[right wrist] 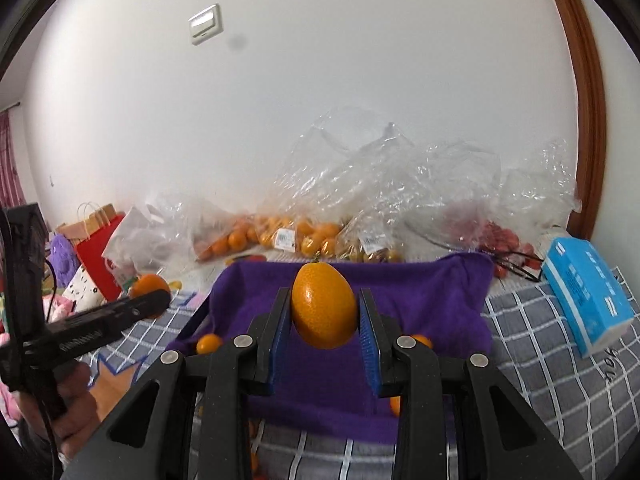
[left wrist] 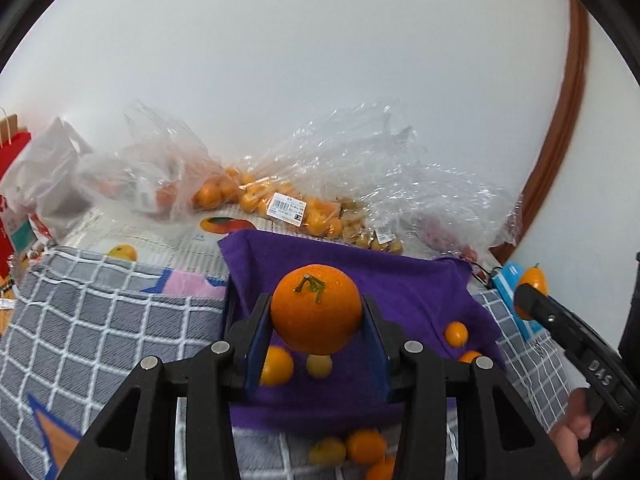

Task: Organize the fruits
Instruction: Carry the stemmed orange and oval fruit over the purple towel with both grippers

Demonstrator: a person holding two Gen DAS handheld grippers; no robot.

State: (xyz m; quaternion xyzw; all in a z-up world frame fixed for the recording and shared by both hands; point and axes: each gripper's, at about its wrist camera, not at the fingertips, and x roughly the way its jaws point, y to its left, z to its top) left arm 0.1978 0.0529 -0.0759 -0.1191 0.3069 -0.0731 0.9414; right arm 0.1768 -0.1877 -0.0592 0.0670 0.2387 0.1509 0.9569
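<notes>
My left gripper (left wrist: 316, 312) is shut on a round mandarin (left wrist: 316, 307) with a green stem, held above a purple cloth (left wrist: 400, 292). My right gripper (right wrist: 323, 312) is shut on an oval kumquat (right wrist: 323, 305), held above the same purple cloth (right wrist: 432, 300). Small kumquats (left wrist: 277, 365) lie on the cloth below the left gripper, with one more (left wrist: 455, 333) to the right. In the right wrist view a kumquat (right wrist: 209, 343) lies at the cloth's left edge. The right gripper with its kumquat shows at the left wrist view's right edge (left wrist: 532, 280). The left gripper with its mandarin shows at the right wrist view's left (right wrist: 149, 286).
Clear plastic bags of oranges (left wrist: 280, 204) and other fruit line the wall behind the cloth. A grey checked blanket (left wrist: 100, 320) lies under the cloth. A blue tissue pack (right wrist: 588, 300) sits at the right. Red paper bags (right wrist: 100, 248) stand at the left. Loose citrus (left wrist: 360, 448) lies near the cloth's front edge.
</notes>
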